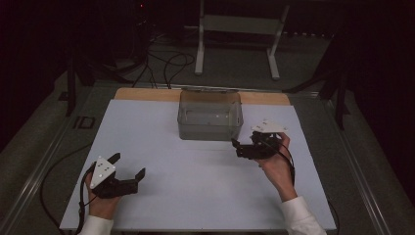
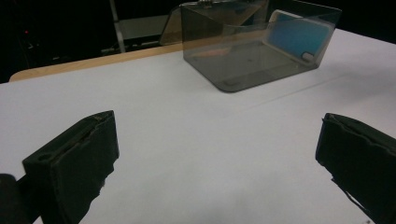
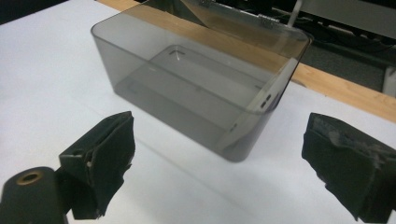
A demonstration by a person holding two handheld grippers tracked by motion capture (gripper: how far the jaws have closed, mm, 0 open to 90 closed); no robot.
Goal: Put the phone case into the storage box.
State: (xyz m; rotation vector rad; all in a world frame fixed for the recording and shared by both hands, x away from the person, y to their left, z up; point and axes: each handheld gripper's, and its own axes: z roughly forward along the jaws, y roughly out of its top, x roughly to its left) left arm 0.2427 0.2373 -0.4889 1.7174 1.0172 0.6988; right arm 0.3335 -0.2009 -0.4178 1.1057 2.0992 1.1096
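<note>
A smoky clear plastic box (image 1: pixel 210 116) stands open at the back middle of the white board (image 1: pixel 195 186). A flat blue phone case (image 2: pixel 292 37) leans inside it against one end wall, and its edge (image 3: pixel 261 107) faces the right gripper view. The box's hinged lid (image 3: pixel 233 14) is tipped back. My left gripper (image 1: pixel 129 165) rests open at the front left of the board, far from the box (image 2: pixel 243 56), with nothing between its jaws. Just right of the box's front corner, my right gripper (image 1: pixel 237 148) is open and empty, pointing at the box (image 3: pixel 187 88).
The white board lies on a wooden tabletop (image 1: pixel 147 94) whose strip shows behind the box. A white stand's legs (image 1: pixel 199 49) and dark cables (image 1: pixel 171 63) are on the floor beyond the table. A cable (image 1: pixel 54 176) trails off the left gripper.
</note>
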